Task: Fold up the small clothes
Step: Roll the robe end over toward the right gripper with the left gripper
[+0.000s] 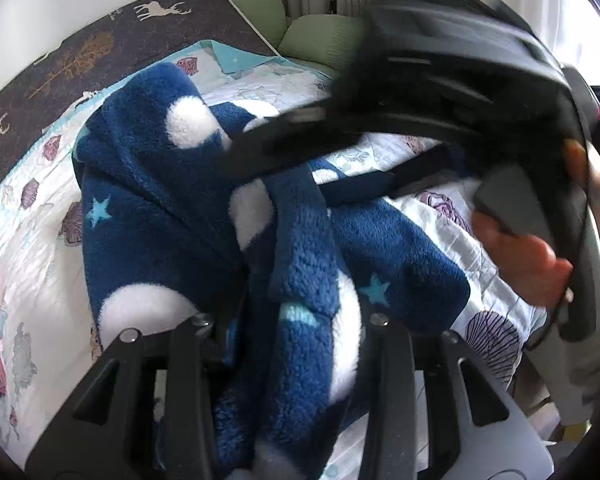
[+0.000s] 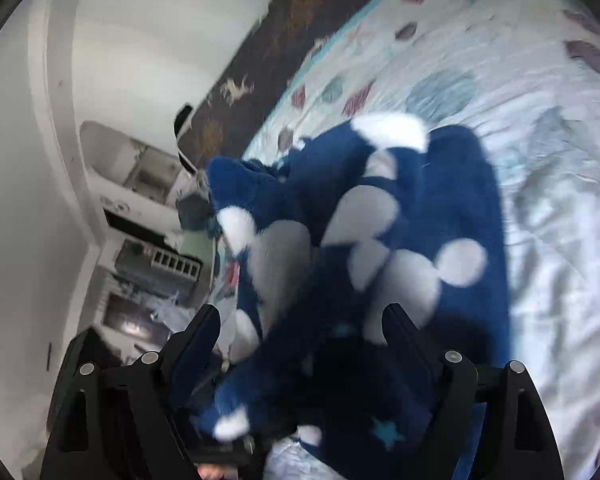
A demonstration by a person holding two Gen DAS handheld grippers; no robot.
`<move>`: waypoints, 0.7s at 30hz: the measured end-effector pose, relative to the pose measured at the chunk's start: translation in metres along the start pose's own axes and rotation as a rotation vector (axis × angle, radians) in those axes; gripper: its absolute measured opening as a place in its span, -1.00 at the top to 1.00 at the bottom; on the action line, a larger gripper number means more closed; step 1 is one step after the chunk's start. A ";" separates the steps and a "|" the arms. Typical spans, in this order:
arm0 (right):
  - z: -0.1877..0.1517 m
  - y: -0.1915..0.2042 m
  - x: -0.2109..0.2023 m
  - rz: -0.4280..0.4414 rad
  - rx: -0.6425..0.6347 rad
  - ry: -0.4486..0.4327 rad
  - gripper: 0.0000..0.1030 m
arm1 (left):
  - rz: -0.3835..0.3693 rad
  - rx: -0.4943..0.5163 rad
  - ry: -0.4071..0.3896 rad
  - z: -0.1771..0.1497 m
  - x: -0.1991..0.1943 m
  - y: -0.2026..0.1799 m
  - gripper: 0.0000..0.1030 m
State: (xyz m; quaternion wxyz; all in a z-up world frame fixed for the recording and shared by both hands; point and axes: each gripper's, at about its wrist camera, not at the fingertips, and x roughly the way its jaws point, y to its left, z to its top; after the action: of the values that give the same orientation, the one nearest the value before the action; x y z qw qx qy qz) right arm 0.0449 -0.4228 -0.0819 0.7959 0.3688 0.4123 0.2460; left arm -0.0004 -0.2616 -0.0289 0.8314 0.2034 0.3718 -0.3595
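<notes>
left gripper (image 1: 292, 320) clamped on fabric; right gripper (image 2: 304, 320) spread wide, tilted downward.

A navy fleece garment (image 1: 204, 208) with white blobs and pale blue stars fills the frame's centre. It lies bunched and rumpled, partly lifted.

We see a fleece garment (image 1: 172, 200) heaped on the bed (image 1: 32, 264), a fold of it between our left hand-held gripper (image 1: 292, 320), our right hand-held gripper (image 1: 320, 152) above its right part, pillows (image 1: 320, 36) at the far end, a mat (image 1: 100, 36) along the far left edge
</notes>
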 end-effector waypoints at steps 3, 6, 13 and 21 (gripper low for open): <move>0.016 0.016 0.017 -0.059 -0.088 0.039 -0.66 | 0.017 0.041 -0.005 0.000 0.001 -0.010 0.18; 0.032 0.025 0.034 -0.135 -0.130 0.064 -0.61 | 0.027 0.069 -0.010 -0.001 0.002 -0.016 0.07; 0.052 0.012 0.043 -0.187 -0.090 0.075 0.41 | -0.025 0.093 -0.124 -0.022 -0.058 -0.015 -0.50; 0.055 -0.001 0.038 -0.096 -0.027 0.077 0.40 | 0.020 0.035 -0.068 -0.044 -0.034 -0.005 -0.51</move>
State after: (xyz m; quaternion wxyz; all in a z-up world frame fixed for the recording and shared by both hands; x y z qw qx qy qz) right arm 0.1111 -0.4181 -0.0790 0.7953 0.3281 0.4565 0.2270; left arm -0.0407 -0.2233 -0.0315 0.8434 0.2093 0.3349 -0.3643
